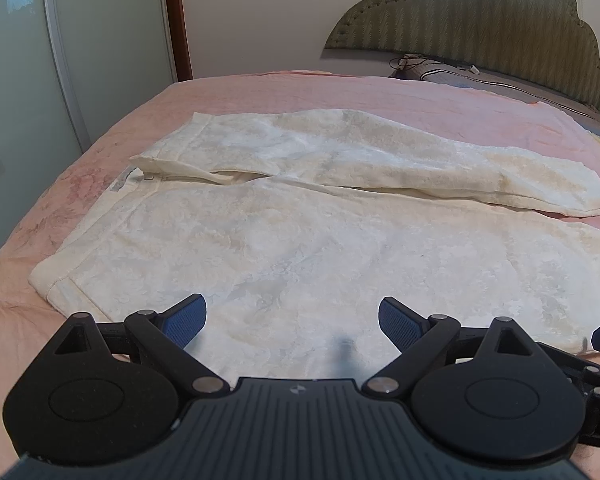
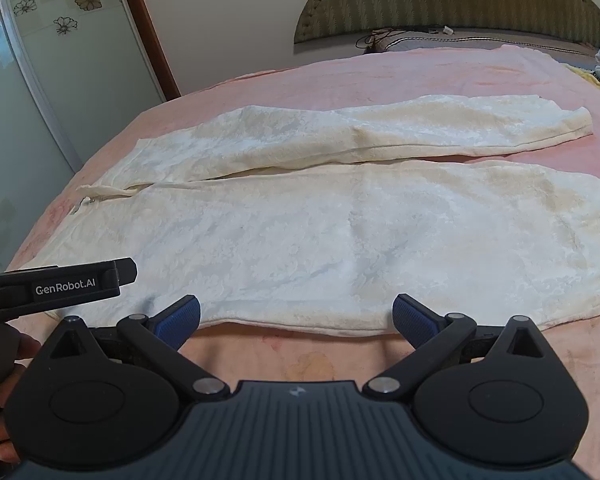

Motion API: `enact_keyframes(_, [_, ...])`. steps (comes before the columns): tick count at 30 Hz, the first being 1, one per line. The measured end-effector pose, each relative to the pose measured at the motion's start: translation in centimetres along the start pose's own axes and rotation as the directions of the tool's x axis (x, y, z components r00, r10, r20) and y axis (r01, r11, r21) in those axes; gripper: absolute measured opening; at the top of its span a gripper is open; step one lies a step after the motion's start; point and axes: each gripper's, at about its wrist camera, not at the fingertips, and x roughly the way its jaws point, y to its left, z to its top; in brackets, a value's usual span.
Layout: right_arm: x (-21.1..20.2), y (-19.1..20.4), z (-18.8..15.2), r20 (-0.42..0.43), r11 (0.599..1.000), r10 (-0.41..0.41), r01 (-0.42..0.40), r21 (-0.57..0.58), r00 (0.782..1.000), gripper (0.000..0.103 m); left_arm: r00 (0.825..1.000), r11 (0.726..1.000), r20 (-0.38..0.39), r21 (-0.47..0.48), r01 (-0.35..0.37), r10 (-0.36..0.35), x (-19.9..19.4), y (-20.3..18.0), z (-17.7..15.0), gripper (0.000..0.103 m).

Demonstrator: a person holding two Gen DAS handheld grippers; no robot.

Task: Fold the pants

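Pants (image 1: 300, 216) lie flat on the pink bed (image 1: 260, 92), long axis running left to right, waistband at the left; my left gripper (image 1: 293, 320) hovers released over the near leg; my right gripper (image 2: 296, 320), also released, sits at the near edge.

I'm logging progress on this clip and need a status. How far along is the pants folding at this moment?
Done: the cream pants lie spread flat on the pink bedspread, legs side by side, waistband to the left. No fold shows yet. In hand: nothing; the left gripper and right gripper are both open, poised at the near edge of the pants. Left: the whole fold, likely one leg over the other first.
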Motion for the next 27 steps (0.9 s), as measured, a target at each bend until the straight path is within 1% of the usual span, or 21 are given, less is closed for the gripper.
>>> enact_keyframes(20, [-0.1, 0.0, 0.1, 0.001, 1.0, 0.01, -0.01, -0.01, 1.0, 0.103, 1.0, 1.0, -0.001, 0.002, 0.001, -0.001, 0.2, 0.4, 0.0, 0.095])
enact_keyframes(22, [-0.2, 0.3, 0.5, 0.016, 0.999, 0.025, -0.025, -0.041, 1.0, 0.103, 1.0, 1.0, 0.015, -0.001, 0.004, -0.004, 0.1, 0.7, 0.1, 0.095])
enact_keyframes(24, [-0.4, 0.7, 1.2, 0.054, 0.993, 0.065, -0.059, -0.103, 0.996, 0.103, 0.999, 1.0, 0.04, 0.002, -0.005, 0.005, 0.0, 1.2, 0.5, 0.095])
enact_keyframes(26, [-0.5, 1.3, 2.3, 0.104, 0.975, 0.132, -0.111, -0.192, 0.986, 0.103, 0.997, 1.0, 0.071, 0.008, -0.025, 0.025, -0.2, 1.9, 1.1, 0.095])
enact_keyframes(27, [-0.4, 1.6, 3.1, 0.125, 0.957, 0.172, -0.136, -0.254, 0.977, 0.103, 0.996, 0.999, 0.085, 0.006, -0.041, 0.04, -0.2, 2.4, 1.4, 0.095])
